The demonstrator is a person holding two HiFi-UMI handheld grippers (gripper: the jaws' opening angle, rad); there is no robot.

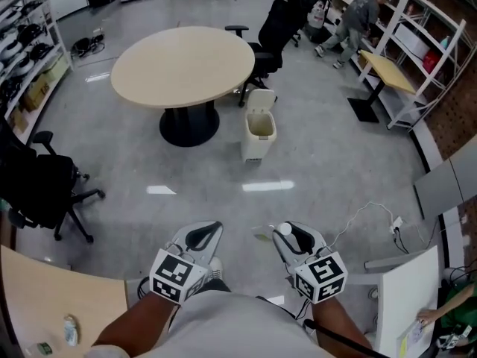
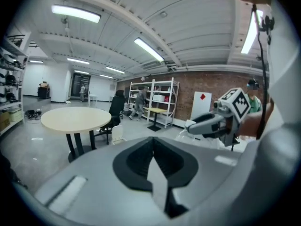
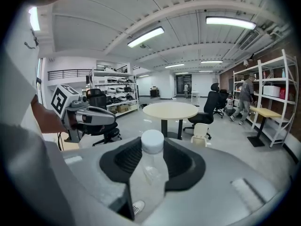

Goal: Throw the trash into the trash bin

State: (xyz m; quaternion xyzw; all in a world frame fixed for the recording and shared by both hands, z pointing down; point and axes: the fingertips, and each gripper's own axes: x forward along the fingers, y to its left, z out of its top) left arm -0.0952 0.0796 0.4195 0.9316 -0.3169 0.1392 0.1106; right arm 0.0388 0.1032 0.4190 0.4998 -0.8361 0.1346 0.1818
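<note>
My right gripper (image 1: 289, 233) is shut on a clear plastic bottle (image 3: 150, 166) with a white cap (image 1: 285, 230). In the right gripper view the bottle stands upright between the black pads. My left gripper (image 1: 207, 232) is beside it at the same height, jaws together with nothing in them. Its closed tips (image 2: 153, 147) show in the left gripper view. The white trash bin (image 1: 258, 129), lid up, stands on the floor ahead beside the round beige table (image 1: 182, 64). That bin (image 3: 201, 132) is small and far off in the right gripper view. Both grippers are well short of it.
Black office chairs stand at the left (image 1: 45, 189) and behind the table (image 1: 279, 24). Metal shelves (image 1: 417, 43) and a crouching person (image 1: 350, 21) are at the back right. A white cable (image 1: 365, 218) lies on the floor. A wooden desk corner (image 1: 52, 297) is at the lower left.
</note>
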